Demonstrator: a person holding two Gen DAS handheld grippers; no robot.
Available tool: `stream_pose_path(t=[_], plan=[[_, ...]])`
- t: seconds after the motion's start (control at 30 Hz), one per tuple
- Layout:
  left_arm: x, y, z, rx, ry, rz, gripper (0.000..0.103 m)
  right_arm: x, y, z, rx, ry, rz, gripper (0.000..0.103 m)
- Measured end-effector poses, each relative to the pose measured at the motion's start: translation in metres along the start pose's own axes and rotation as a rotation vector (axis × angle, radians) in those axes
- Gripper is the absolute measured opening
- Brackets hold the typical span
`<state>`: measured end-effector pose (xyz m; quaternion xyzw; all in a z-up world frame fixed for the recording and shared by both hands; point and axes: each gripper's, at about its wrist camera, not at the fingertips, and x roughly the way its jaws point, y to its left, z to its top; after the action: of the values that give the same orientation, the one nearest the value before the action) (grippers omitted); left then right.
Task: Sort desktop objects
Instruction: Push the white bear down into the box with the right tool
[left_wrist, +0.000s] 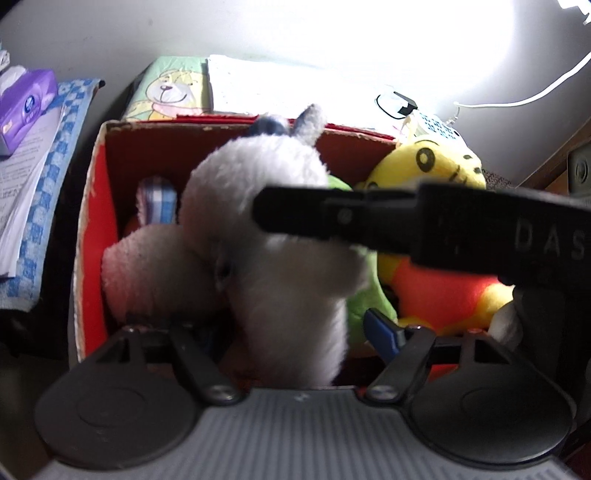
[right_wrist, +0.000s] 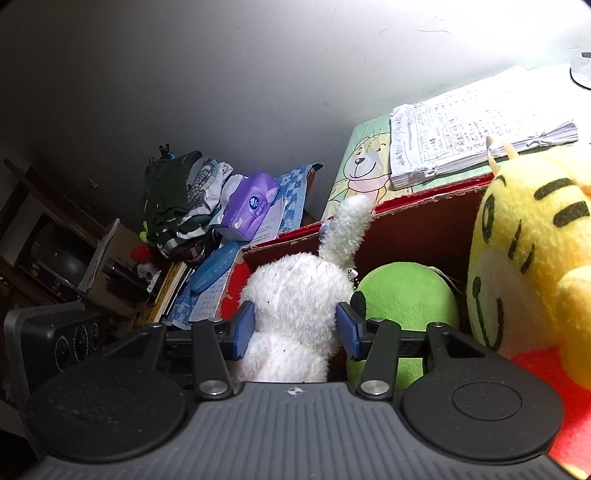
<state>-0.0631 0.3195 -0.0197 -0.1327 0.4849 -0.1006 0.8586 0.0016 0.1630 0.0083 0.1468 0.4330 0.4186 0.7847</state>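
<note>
A white plush rabbit sits in a red cardboard box, beside a green plush and a yellow tiger plush. My right gripper has its blue pads on both sides of the rabbit's body, closed against it. In the left wrist view the rabbit fills the middle, close in front of my left gripper. One blue pad shows at the right; the left pad is hidden by fur. The right gripper's black finger crosses over the rabbit. The box holds the tiger too.
A purple tissue pack lies on blue checked cloth and papers left of the box. A teddy-print book with stacked papers lies behind the box. A blue case, clothes and a black speaker clutter the left.
</note>
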Motion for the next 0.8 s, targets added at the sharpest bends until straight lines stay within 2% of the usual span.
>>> stream_pose_path(t=[0.1,0.17,0.2,0.27,0.33,0.53,0.7,0.8], plan=[[0.002,-0.005,-0.004,0.035,0.013,0.015,0.077,-0.004,0.013,-0.005,-0.133,0.053,0.036,0.048],[0.006,-0.005,-0.003,0.035,0.023,0.023,0.078,-0.001,0.015,-0.007,-0.191,0.089,0.006,0.048],[0.008,-0.005,-0.002,0.029,0.024,0.021,0.078,0.002,0.011,-0.006,-0.184,0.105,-0.021,0.048],[0.007,-0.005,0.000,0.021,0.019,0.013,0.079,0.006,-0.003,-0.005,-0.116,0.124,-0.007,0.047],[0.008,-0.005,0.003,0.021,0.022,0.005,0.079,0.004,-0.008,-0.005,-0.093,0.100,-0.016,0.043],[0.017,-0.026,-0.001,0.091,0.051,-0.008,0.079,-0.005,0.002,-0.010,-0.218,0.108,-0.144,0.041],[0.016,-0.020,-0.001,0.089,0.048,0.027,0.079,0.000,0.006,-0.009,-0.264,0.142,-0.153,0.042],[0.014,-0.011,-0.002,0.080,0.056,0.037,0.079,0.010,0.007,-0.007,-0.252,0.166,-0.107,0.044]])
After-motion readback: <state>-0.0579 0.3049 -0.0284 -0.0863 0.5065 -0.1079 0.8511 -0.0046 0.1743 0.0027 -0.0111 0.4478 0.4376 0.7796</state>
